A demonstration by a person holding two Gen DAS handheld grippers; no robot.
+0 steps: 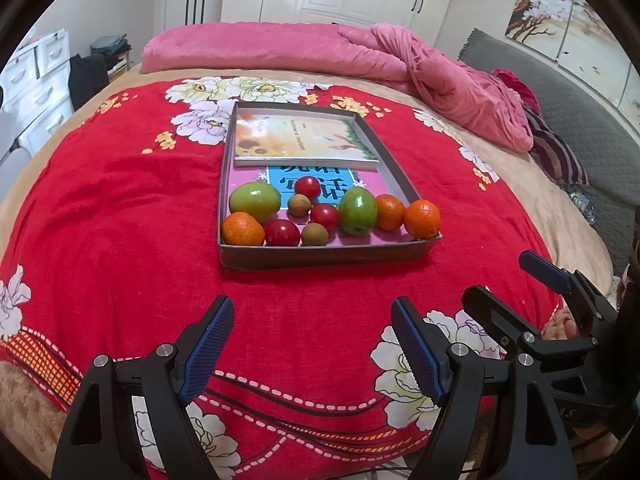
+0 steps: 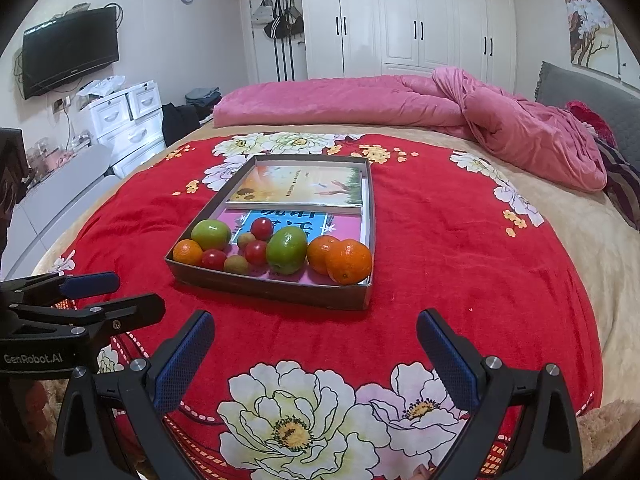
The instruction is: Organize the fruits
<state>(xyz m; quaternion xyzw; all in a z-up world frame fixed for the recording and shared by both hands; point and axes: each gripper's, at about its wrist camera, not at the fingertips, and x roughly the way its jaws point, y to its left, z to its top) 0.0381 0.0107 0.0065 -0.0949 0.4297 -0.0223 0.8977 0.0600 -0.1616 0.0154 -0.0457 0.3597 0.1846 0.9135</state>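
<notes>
Two hand-held grippers hover over a red floral blanket (image 1: 120, 200) on a bed, side by side; the left gripper (image 1: 312, 344) is released, its blue pads wide apart and holding nothing; the right gripper (image 2: 316, 360), just beside it, is likewise spread and empty. Ahead of both and out of reach sits a shallow cardboard tray (image 1: 320, 258); fruit crowds the end nearer the grippers, probably for easy picking: from left, an orange (image 1: 243, 230), green apple (image 1: 255, 201), small red fruits, brownish ones, another apple, two oranges; books (image 1: 304, 140) fill the far end.
</notes>
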